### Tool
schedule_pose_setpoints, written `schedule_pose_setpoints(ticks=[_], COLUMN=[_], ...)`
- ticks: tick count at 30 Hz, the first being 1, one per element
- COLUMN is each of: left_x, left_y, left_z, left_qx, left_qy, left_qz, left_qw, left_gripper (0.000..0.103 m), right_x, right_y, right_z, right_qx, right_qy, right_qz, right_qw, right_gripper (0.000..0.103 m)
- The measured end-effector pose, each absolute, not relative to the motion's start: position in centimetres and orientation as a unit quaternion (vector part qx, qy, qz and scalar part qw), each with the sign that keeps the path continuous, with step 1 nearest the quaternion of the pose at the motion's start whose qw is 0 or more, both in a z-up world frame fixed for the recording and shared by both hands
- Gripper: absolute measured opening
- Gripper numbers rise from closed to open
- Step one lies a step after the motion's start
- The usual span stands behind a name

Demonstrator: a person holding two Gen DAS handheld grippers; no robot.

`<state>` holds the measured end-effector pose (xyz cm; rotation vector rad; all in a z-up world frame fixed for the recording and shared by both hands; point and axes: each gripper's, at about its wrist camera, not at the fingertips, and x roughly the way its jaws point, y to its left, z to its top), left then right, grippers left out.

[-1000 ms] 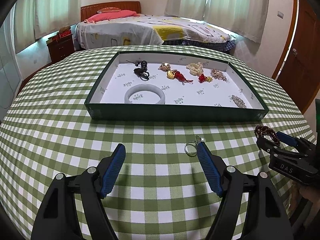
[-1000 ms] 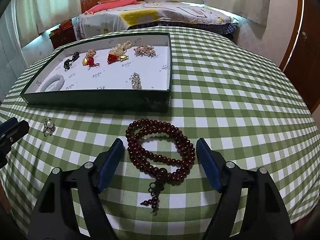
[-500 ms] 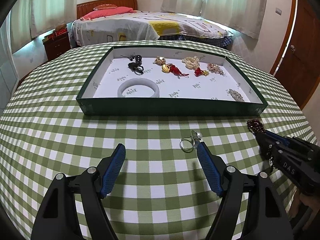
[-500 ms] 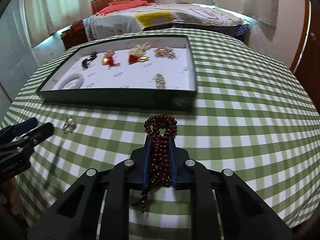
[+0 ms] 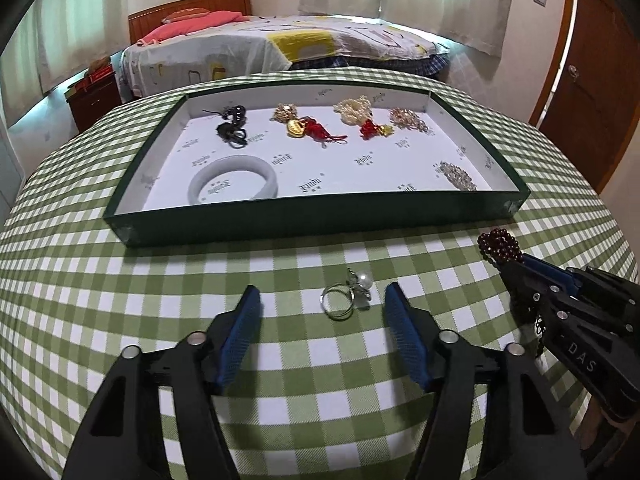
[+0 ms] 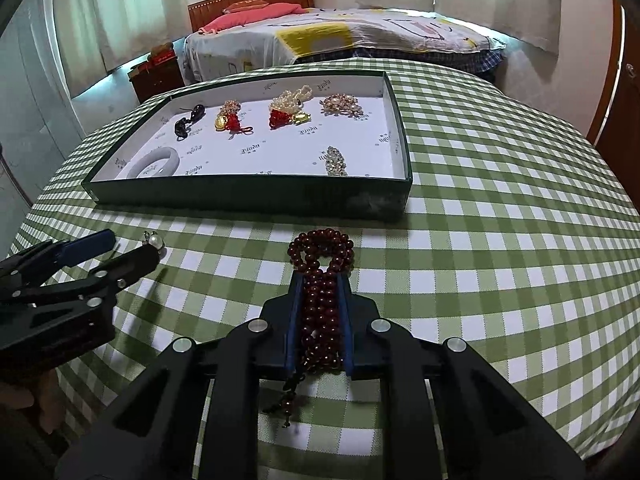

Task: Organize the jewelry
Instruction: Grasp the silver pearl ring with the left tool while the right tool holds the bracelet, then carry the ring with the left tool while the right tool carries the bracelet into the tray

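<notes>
My right gripper (image 6: 320, 276) is shut on a dark red bead bracelet (image 6: 322, 252) and holds it above the checked cloth; it also shows at the right of the left wrist view, the bracelet (image 5: 499, 245) sticking out of the gripper (image 5: 516, 266). My left gripper (image 5: 322, 300) is open, its fingers on either side of a pearl ring (image 5: 348, 294) lying on the cloth. That ring (image 6: 154, 241) lies by the left gripper (image 6: 116, 250) in the right wrist view. A dark green tray (image 5: 320, 216) holds a white bangle (image 5: 233, 178) and several ornaments.
The round table has a green checked cloth (image 6: 500, 220). The tray (image 6: 248, 198) sits at its far middle, with bare white floor in its front centre. A bed (image 5: 280, 48), a nightstand (image 5: 96, 98) and a wooden door (image 5: 596, 80) stand beyond the table.
My right gripper closed on the bead bracelet and lifted it off the cloth. My left gripper moved forward, so the pearl ring now lies between its open fingers.
</notes>
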<state>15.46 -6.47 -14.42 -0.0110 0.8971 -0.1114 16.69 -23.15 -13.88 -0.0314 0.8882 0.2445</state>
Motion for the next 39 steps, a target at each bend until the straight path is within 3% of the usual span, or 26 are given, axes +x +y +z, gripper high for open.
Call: schedule_pose_setpoints(ticks=[13,39], left_x=[15.23,15.04], left_y=[-6.55,-6.33], left_z=[-14.35,-13.98], left_qx=[0.008,0.006], left_qy=[0.428,0.425], left_qz=[-0.068,-0.064], left_qw=[0.901,0.903], left_gripper=[0.027,0.027], right_x=[16.68,16.63], right_y=[-23.09,-23.09], right_z=[-13.88,-13.68], right_qx=[-0.015,-0.012], right_qy=[0.428,0.423], right_qz=[0.117,0.116], right_qw=[0.896,0.898], right_gripper=[0.017,0.016])
